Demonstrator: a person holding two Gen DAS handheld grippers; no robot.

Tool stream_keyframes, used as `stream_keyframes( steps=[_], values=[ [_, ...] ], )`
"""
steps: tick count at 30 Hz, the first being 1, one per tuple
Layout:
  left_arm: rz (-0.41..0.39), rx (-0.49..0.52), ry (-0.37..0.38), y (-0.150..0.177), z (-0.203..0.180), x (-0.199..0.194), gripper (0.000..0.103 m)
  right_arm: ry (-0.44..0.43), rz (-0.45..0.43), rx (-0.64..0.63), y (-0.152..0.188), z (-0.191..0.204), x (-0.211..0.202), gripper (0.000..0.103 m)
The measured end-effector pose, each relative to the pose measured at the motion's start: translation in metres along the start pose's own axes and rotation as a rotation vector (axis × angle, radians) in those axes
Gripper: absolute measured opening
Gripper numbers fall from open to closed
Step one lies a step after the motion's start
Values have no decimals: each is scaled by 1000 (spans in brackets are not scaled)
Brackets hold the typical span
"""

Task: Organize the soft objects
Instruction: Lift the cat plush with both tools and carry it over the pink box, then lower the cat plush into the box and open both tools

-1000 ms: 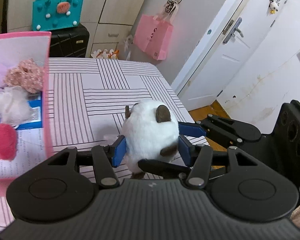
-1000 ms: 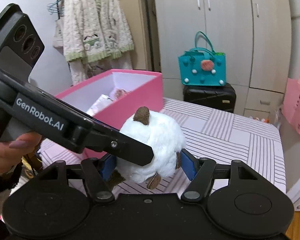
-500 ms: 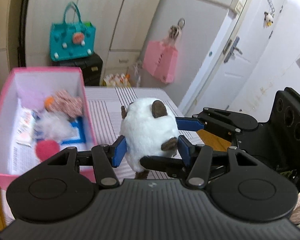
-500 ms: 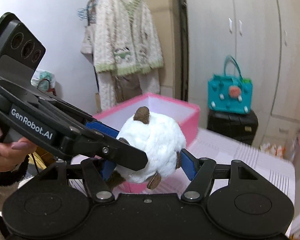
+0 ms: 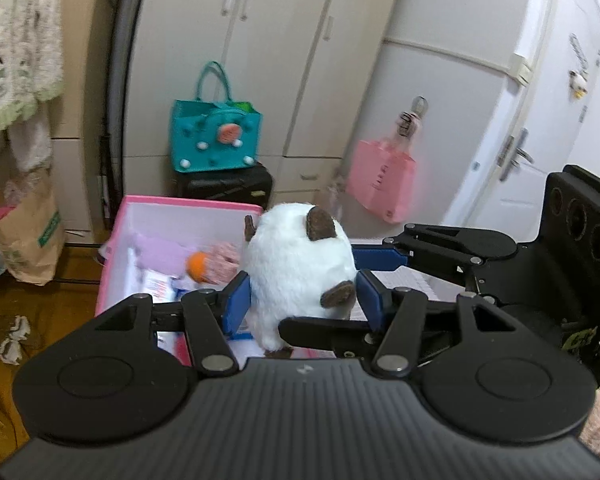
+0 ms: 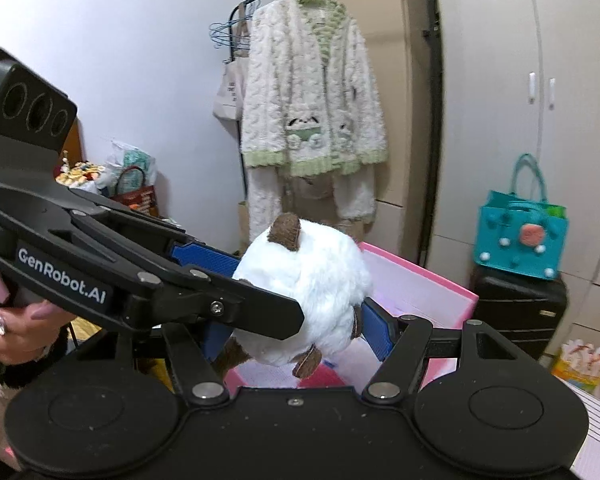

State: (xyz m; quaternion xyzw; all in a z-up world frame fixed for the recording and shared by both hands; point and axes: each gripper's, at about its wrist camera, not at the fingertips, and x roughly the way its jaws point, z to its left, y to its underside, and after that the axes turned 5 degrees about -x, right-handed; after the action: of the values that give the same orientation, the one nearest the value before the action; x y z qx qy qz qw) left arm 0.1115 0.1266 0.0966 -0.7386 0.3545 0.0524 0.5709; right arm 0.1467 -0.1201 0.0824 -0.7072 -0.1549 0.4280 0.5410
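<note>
Above the pink box (image 5: pixel 112 264), left tool (image 5: pixel 302 300) and right tool (image 6: pixel 296 330) both clench the white plush toy (image 5: pixel 300 264) between blue pads.

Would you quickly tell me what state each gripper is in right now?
Left gripper: closed on the white plush toy, held above the pink box.
Right gripper: closed on the same white plush toy from another side.
</note>
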Motion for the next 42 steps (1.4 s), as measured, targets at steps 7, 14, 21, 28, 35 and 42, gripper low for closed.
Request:
stream_keyframes(
  steps=[7, 14, 21, 28, 35, 42],
  values=[
    [29, -38, -76, -5, 45, 33, 55, -102, 72, 11, -11, -15, 64, 72],
    [107, -54, -94, -12, 87, 69, 55, -165, 176, -52, -8, -26, 125, 72],
    [130, -20, -121, -8, 103, 87, 55, -198, 260, -70, -8, -35, 158, 72],
    [141, 28, -182, -2, 101, 93, 54, -214, 361, -97, 3, -29, 177, 71],
    [103, 30, -213, 4, 98, 80, 54, -206, 364, -16, 4, -40, 172, 71],
    [103, 30, -232, 5, 93, 70, 56, -184, 308, 36, 8, -46, 135, 71]
  ],
)
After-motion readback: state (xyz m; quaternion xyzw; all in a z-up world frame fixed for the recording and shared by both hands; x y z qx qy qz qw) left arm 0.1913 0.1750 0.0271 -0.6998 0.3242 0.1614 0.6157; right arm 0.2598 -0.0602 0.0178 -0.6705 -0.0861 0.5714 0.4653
